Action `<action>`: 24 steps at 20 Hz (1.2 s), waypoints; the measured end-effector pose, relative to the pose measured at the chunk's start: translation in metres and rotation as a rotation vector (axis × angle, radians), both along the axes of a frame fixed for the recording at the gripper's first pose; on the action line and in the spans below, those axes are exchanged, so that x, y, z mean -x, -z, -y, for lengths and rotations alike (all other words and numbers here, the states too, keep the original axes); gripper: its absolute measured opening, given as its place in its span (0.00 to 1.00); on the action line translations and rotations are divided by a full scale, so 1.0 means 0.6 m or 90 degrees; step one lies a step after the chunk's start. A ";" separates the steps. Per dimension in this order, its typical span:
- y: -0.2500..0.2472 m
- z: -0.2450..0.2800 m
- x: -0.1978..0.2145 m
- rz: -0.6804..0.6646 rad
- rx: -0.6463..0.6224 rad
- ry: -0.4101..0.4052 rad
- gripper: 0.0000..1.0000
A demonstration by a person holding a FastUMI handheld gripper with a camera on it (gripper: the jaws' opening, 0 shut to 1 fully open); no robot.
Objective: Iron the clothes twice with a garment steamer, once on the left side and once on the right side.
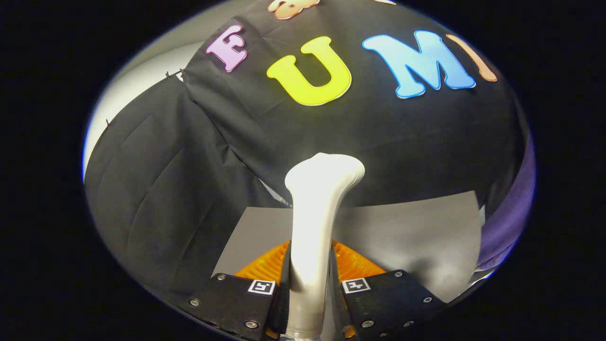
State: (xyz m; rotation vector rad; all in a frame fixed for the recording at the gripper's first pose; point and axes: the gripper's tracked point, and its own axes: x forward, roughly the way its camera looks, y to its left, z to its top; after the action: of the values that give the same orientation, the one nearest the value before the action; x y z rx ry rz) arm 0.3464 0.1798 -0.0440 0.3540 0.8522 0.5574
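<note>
The garment steamer (316, 222) is a smooth, off-white wand with a slim handle flaring to a wider head at frame centre, standing upright. The gripper (310, 289) is closed on its handle, both fingers pressing its sides. No readable brand shows. Behind lies a grey counter (416, 227); purple cloth (509, 222) hangs at right.

Black cloth (388, 128) hangs as the booth's back wall, creased and slightly wrinkled. A second black panel (161, 199) drapes down on the left side, meeting the back one at a seam with small pins near the top. Behind them a pale wall (142, 80) catches soft light. Below lies a flat grey counter (416, 232), with purple fabric (513, 213) at its right end.
</note>
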 end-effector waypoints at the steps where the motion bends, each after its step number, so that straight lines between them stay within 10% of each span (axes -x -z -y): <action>1: -0.012 0.017 0.017 0.018 0.005 0.004 0.37; 24: -0.071 0.280 0.489 0.241 0.045 0.125 0.37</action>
State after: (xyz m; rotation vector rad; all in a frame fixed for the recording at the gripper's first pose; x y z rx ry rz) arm 0.0532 0.0118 -0.0015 0.2528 0.4639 0.3940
